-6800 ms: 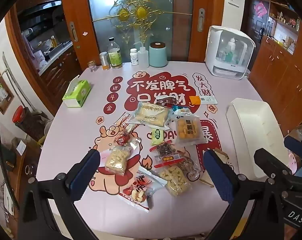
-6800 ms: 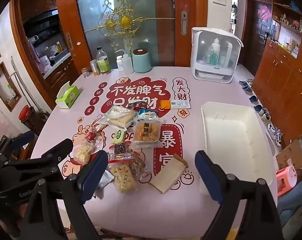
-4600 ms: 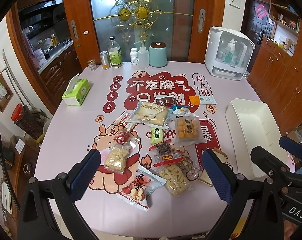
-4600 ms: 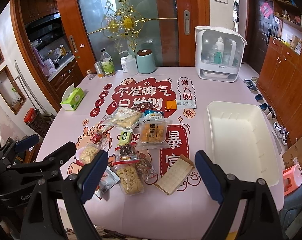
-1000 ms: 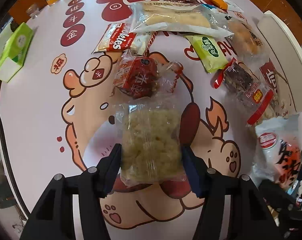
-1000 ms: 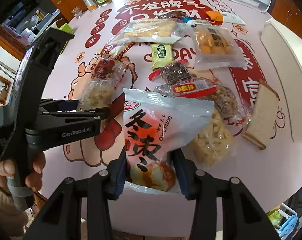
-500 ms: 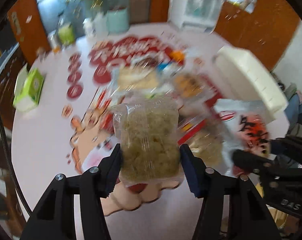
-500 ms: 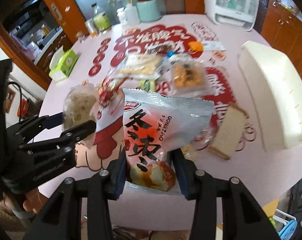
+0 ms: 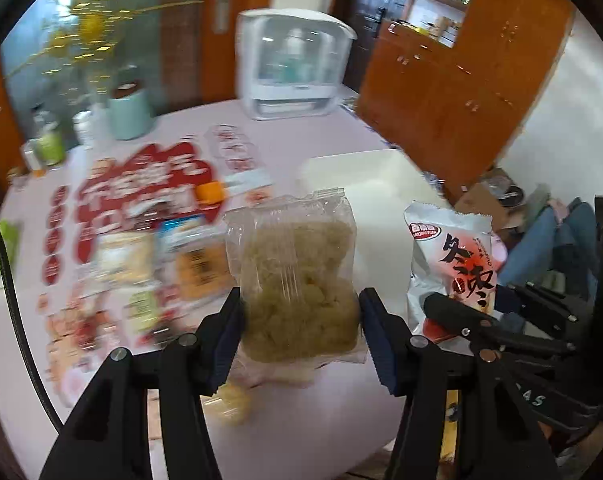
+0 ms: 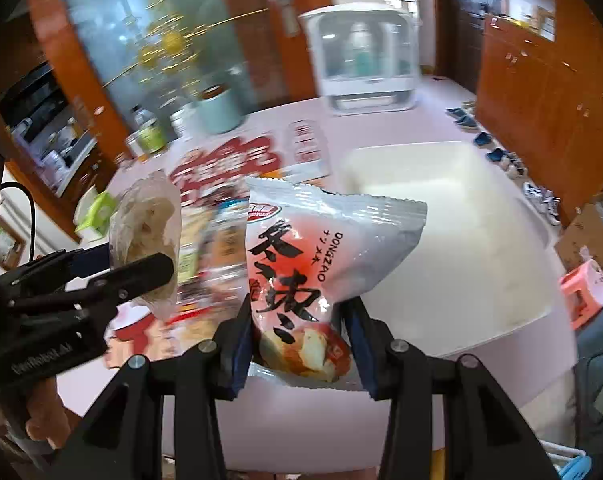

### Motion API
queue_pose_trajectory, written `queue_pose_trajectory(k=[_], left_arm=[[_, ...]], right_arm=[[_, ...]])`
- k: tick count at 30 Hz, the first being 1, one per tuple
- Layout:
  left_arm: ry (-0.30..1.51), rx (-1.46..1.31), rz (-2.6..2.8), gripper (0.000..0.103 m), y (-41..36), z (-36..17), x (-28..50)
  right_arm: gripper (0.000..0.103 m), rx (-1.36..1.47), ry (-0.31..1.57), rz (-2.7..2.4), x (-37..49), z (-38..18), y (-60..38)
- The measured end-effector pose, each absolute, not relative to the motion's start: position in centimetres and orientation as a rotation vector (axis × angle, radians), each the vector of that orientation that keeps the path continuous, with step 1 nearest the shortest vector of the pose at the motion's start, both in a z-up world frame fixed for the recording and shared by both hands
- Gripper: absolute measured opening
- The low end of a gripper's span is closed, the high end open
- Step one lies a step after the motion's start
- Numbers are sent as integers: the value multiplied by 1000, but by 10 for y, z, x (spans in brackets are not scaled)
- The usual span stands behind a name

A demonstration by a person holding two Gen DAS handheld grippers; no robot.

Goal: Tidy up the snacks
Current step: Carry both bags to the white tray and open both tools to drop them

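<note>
My left gripper (image 9: 301, 320) is shut on a clear bag of pale crispy snack (image 9: 297, 280) and holds it above the table. My right gripper (image 10: 299, 340) is shut on a white and red Dongzao snack bag (image 10: 313, 264), also in the air. Each shows in the other view: the Dongzao bag (image 9: 457, 264) to the right, the clear bag (image 10: 147, 236) to the left. The white bin (image 10: 453, 216) lies ahead on the right, also in the left wrist view (image 9: 381, 184). Several snack packets (image 9: 141, 264) lie blurred on the pink table.
A white appliance (image 9: 293, 64) stands at the table's far edge. A teal canister (image 9: 129, 114) and bottles (image 9: 49, 144) stand at the back left. A green tissue box (image 10: 97, 210) is at the left. A pink stool (image 10: 585, 288) and shoes are on the floor to the right.
Both grippers have swung to the right with their bags, toward the white bin. The bin is now nearer the middle of both views. The views are motion-blurred.
</note>
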State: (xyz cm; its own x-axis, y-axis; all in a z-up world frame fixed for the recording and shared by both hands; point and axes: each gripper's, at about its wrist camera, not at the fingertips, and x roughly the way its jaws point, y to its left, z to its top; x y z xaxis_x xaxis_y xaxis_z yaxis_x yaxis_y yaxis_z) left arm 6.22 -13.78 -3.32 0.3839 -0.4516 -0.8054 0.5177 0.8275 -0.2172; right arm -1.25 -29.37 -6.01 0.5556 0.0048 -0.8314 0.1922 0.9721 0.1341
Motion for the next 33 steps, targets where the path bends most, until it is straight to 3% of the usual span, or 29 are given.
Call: queue_pose_trajectory(k=[6, 14, 16, 17, 18, 23, 33], left_arm=[[1060, 40, -641, 56, -245, -54, 76], [1081, 150, -531, 57, -312, -88, 95], [1068, 176, -501, 72, -317, -92, 98], [1061, 179, -496, 94, -319, -93, 99], [1062, 173, -505, 102, -319, -95, 101], [1088, 168, -485, 103, -319, -101, 102], [1095, 132, -399, 103, -288, -91, 92]], right_arm=[[44, 204, 1028, -187, -5, -81, -384], [46, 193, 1088, -180, 11, -110, -434], [46, 187, 1087, -169, 14, -116, -438], [47, 188, 1088, -167, 16, -118, -440], [48, 196, 1103, -162, 19, -123, -442], [67, 233, 1141, -135, 21, -133, -444], [67, 182, 1087, -138, 15, -121, -437]])
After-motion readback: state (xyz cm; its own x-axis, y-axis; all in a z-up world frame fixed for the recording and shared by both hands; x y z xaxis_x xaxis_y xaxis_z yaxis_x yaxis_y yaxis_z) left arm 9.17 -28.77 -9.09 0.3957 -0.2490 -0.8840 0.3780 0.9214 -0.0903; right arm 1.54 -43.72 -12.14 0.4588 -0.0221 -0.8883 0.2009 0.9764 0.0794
